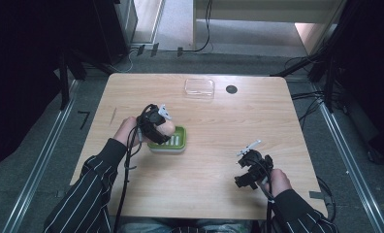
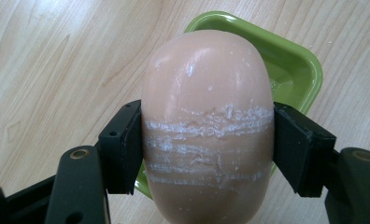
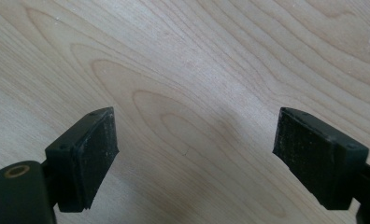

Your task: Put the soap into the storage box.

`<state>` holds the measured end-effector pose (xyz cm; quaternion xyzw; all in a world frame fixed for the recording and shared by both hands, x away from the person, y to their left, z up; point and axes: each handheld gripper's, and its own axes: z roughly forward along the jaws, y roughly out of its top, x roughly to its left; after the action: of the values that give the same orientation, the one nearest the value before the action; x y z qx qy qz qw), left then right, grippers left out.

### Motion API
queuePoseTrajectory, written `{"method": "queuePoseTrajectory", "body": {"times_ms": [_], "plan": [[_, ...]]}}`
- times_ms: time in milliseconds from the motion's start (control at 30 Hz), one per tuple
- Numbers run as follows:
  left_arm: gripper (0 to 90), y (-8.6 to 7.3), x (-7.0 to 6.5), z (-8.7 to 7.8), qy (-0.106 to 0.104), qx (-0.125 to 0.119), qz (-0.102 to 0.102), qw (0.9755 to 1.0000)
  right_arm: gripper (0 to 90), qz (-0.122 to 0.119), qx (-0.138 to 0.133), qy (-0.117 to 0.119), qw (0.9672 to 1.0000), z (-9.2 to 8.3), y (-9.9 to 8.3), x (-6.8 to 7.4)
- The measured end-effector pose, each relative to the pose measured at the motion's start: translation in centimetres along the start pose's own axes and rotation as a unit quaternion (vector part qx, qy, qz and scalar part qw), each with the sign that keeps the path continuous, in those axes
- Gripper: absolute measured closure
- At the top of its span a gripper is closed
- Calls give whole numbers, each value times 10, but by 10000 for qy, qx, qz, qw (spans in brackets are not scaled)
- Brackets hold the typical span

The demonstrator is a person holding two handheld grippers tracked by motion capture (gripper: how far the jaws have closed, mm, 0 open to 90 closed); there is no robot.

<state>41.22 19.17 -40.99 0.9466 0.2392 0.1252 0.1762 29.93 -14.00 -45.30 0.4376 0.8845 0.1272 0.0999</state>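
A peach-coloured oval bar of soap (image 2: pixel 206 126), scored with white scratch lines, is clamped between the jaws of my left gripper (image 2: pixel 206 149). It hangs just above a green soap dish (image 2: pixel 290 70) with a ribbed floor. In the high view the left gripper (image 1: pixel 157 124) holds the soap (image 1: pixel 168 127) over the left part of the green dish (image 1: pixel 179 141), which sits left of the table's middle. My right gripper (image 1: pixel 249 160) rests near the front right of the table. Its jaws stand wide apart over bare wood, with nothing between its fingertips (image 3: pixel 195 154).
A clear plastic lid or box (image 1: pixel 199 88) lies at the back of the wooden table (image 1: pixel 219 121), beside a round black cable hole (image 1: pixel 232 89). Black stands and cables surround the table on the floor.
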Motion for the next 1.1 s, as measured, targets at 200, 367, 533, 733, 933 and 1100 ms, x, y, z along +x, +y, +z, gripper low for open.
{"method": "queuePoseTrajectory", "body": {"times_ms": [200,367,533,733,933,1100], "plan": [[332,0,0,4,41,2,32,10000,142,38,-7,-5,10000,0,-1,1],[332,1,0,11,50,9,65,10000,143,25,6,-5,10000,0,-2,0],[331,1,-1,14,35,28,86,10000,142,41,11,-14,10000,-1,-4,-1],[331,2,-1,19,4,29,108,9999,143,84,12,-22,10000,-1,-6,-1],[331,2,-3,22,19,83,148,9999,142,58,13,-21,10000,-2,-6,-1],[330,1,-4,25,-1,136,139,9998,143,62,6,-16,10000,-1,-6,0]]}}
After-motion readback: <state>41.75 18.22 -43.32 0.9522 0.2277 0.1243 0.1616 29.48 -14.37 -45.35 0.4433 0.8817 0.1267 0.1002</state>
